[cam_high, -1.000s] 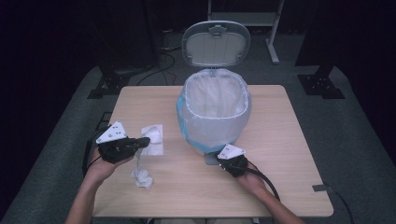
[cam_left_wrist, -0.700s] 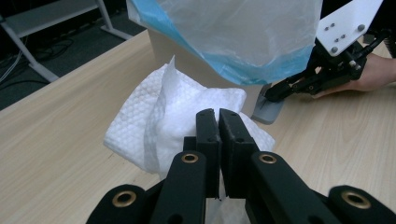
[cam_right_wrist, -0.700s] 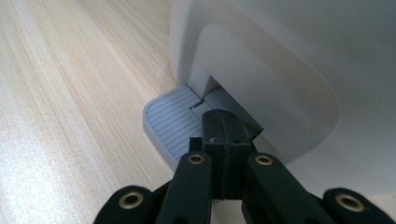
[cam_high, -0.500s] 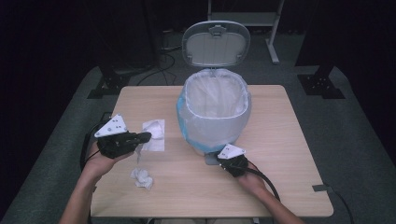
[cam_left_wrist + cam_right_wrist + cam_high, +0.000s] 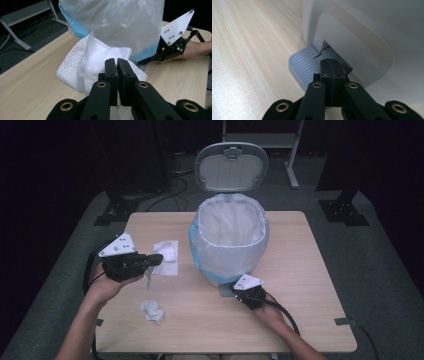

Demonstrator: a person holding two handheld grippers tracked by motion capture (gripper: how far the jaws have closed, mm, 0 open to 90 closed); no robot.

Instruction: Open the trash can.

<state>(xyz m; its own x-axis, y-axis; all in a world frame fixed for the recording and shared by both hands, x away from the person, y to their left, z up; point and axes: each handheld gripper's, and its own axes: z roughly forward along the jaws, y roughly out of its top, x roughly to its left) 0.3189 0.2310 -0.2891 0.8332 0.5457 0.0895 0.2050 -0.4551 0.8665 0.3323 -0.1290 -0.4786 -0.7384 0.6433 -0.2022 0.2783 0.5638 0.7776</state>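
A white pedal bin (image 5: pixel 227 252) lined with a clear bag (image 5: pixel 112 22) stands mid-table, its lid (image 5: pixel 231 167) up. My right gripper (image 5: pixel 234 291) is shut, and its tips (image 5: pixel 329 65) rest on the grey pedal (image 5: pixel 303 66) at the foot of the bin (image 5: pixel 362 37). My left gripper (image 5: pixel 159 258) hovers above the table left of the bin. Its jaws are shut (image 5: pixel 117 61), and a thin strip of tissue (image 5: pixel 148 280) dangles beneath them. A flat paper towel (image 5: pixel 167 257) (image 5: pixel 97 57) lies just ahead. A crumpled tissue (image 5: pixel 151 311) sits nearer the front edge.
The wooden table (image 5: pixel 300 270) has open room right of the bin. The other hand's gripper (image 5: pixel 172 45) appears at the bin's base in the left gripper view. Dark floor, stand legs (image 5: pixel 345 210) and cables surround the table.
The left gripper has risen and shifted slightly away from the crumpled tissue, with a strip of tissue now hanging under it. The right gripper stays on the pedal.
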